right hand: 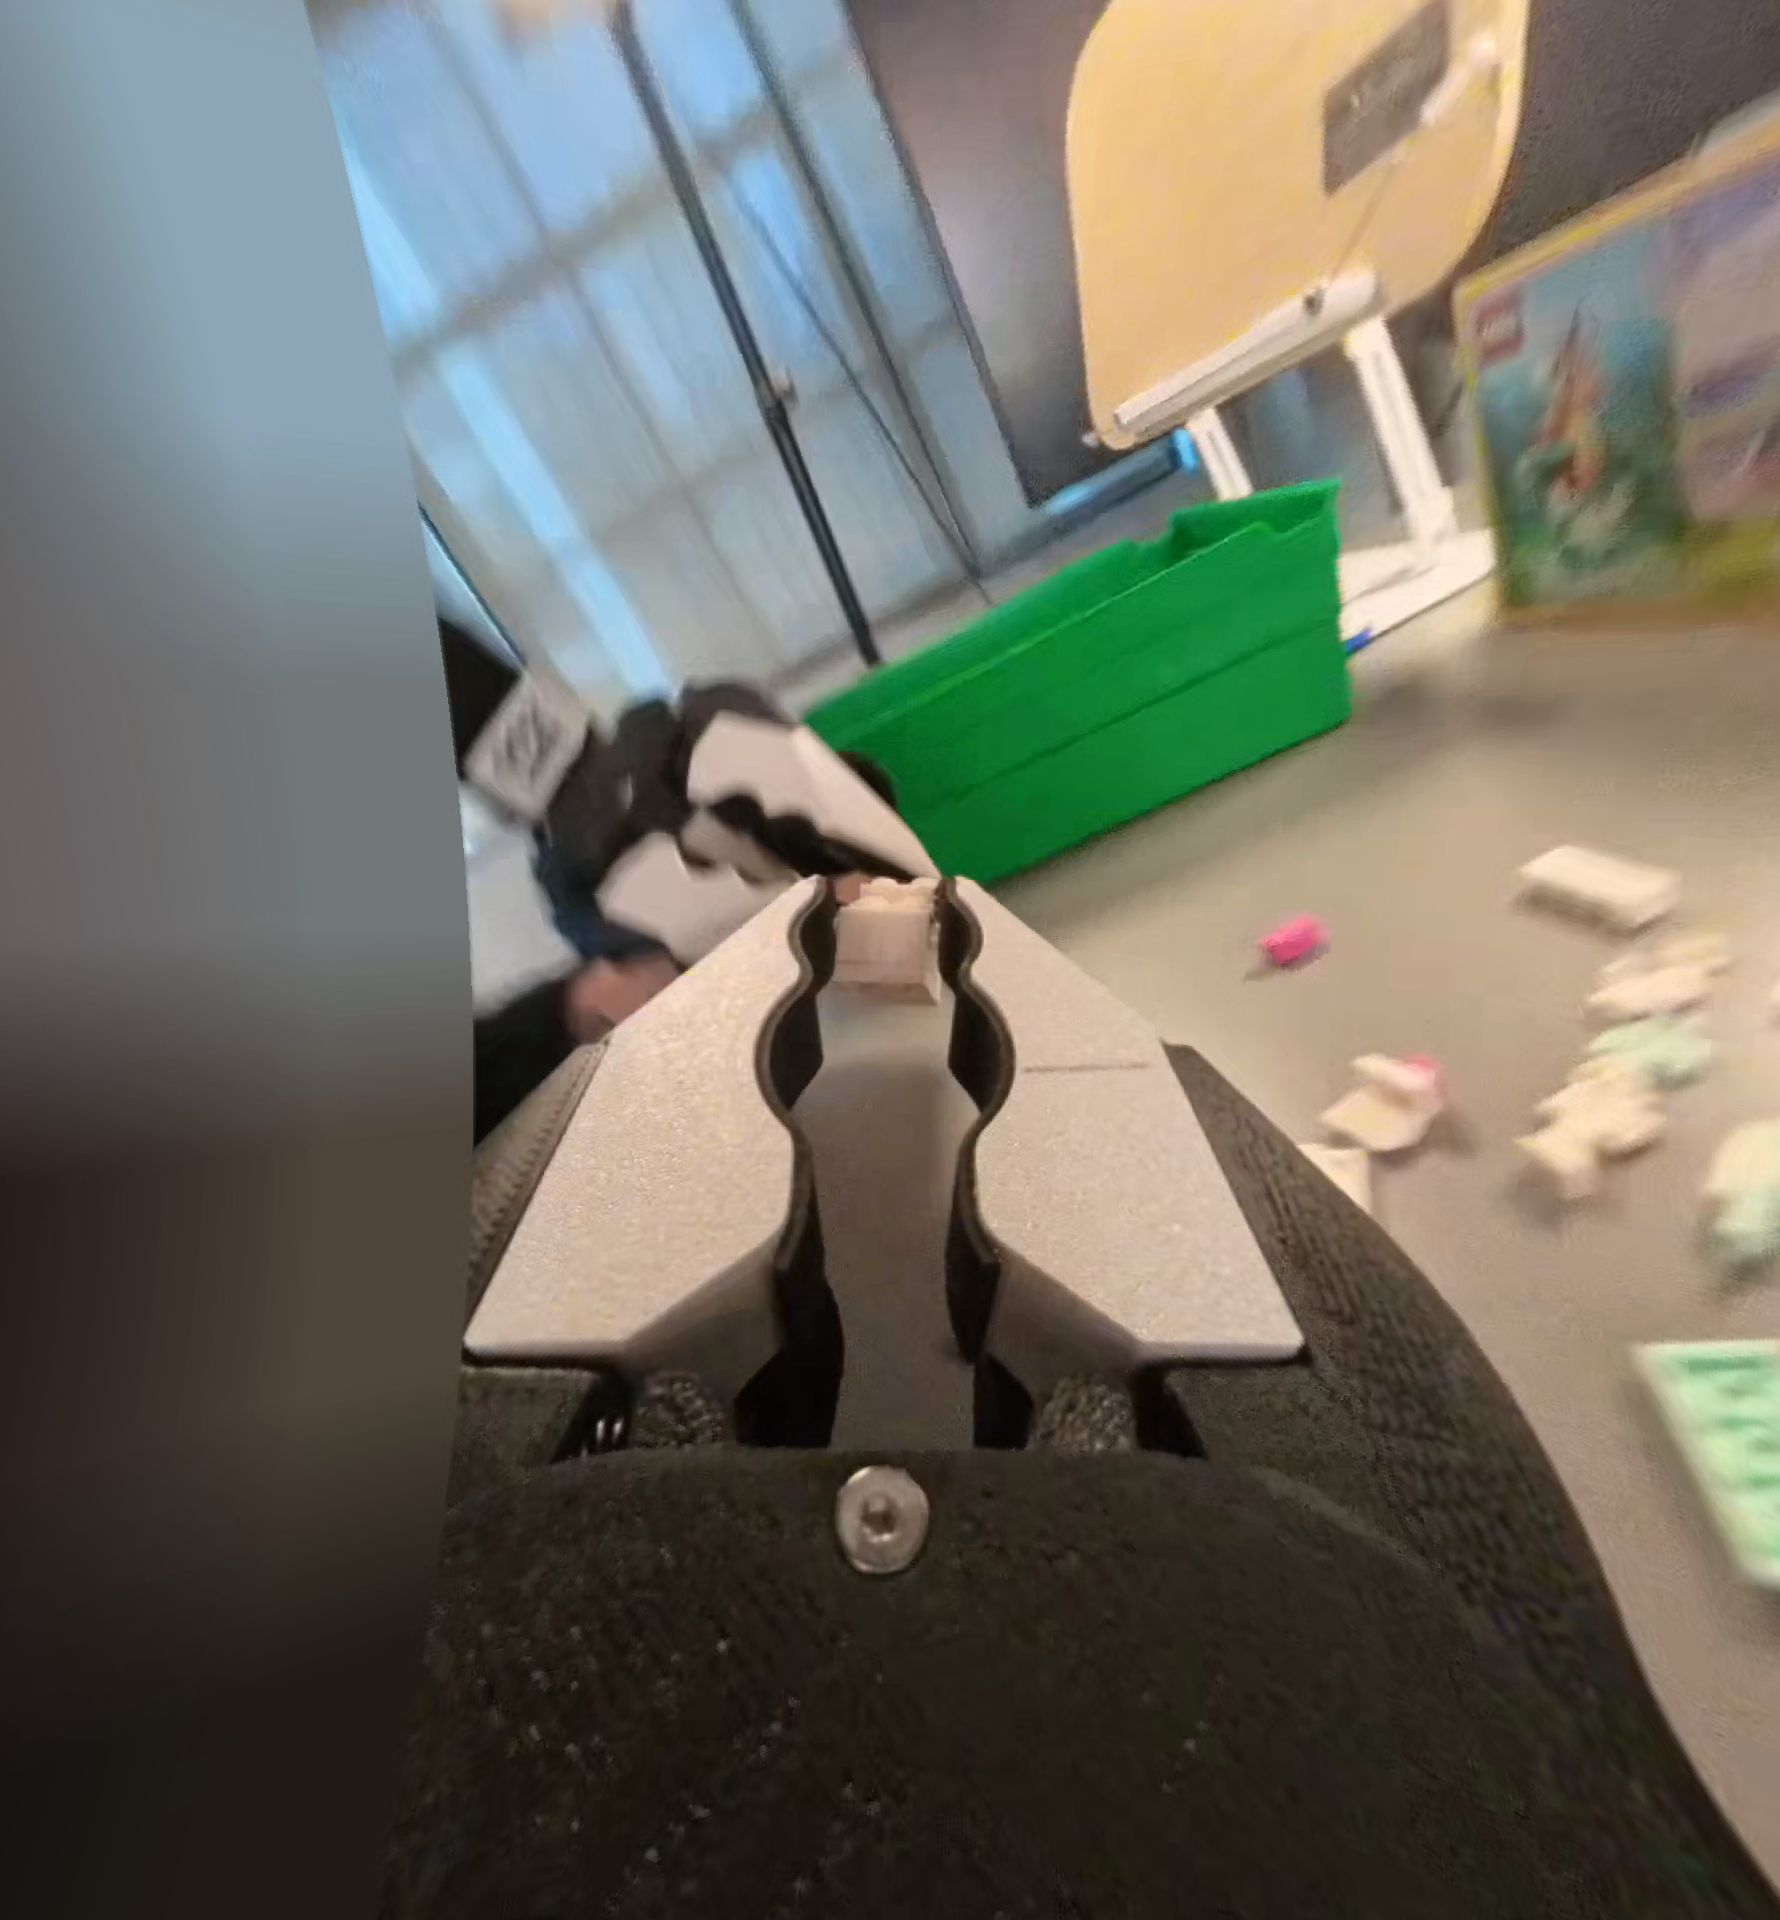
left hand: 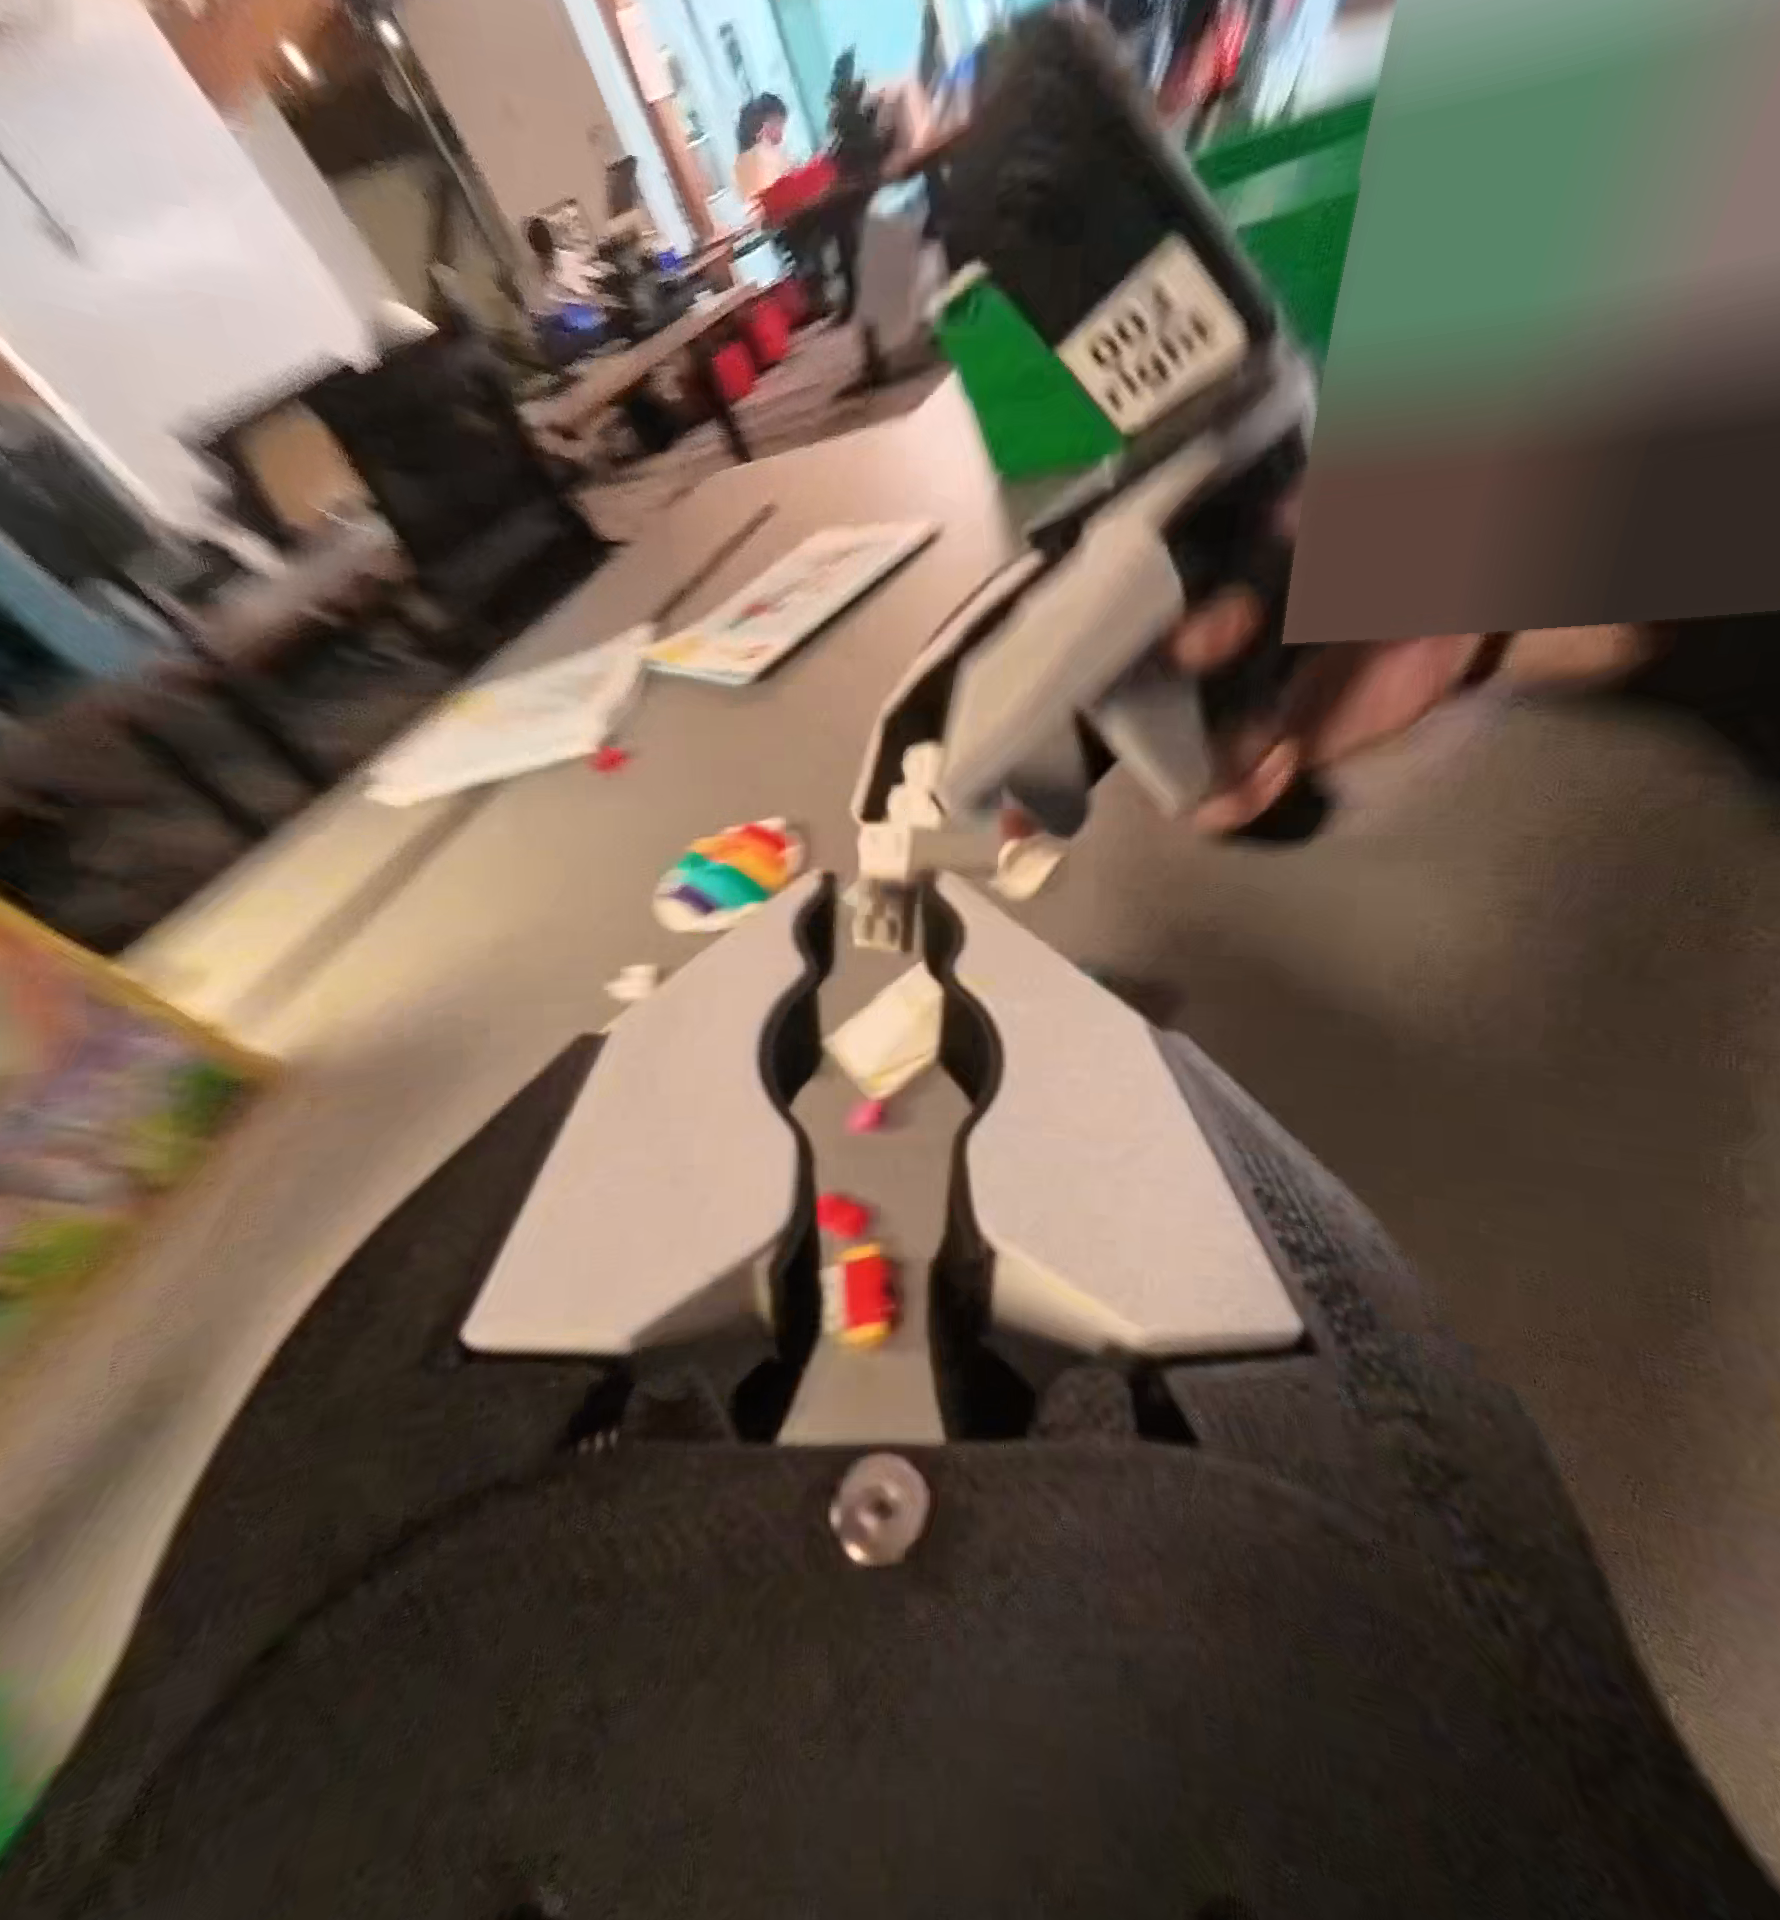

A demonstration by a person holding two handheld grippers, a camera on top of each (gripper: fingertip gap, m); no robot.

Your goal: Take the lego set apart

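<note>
White lego piece (left hand: 886, 878) held aloft over the bench (left hand: 1385, 935) — pinched from both ends. Left hand-held gripper (left hand: 878, 902) grips its near end, right hand-held gripper (right hand: 884, 914) the far; long axis probably runs between tips — blurred.

Two claws (left hand: 878, 896) (right hand: 884, 896), one green bin (right hand: 1104, 717).

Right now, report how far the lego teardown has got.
Done: loose pieces lie scattered on the table, such as a pink brick and a green plate. In hand: both the left hand-held gripper and right hand-held gripper pinch one small white lego assembly. Left: splitting it.
</note>
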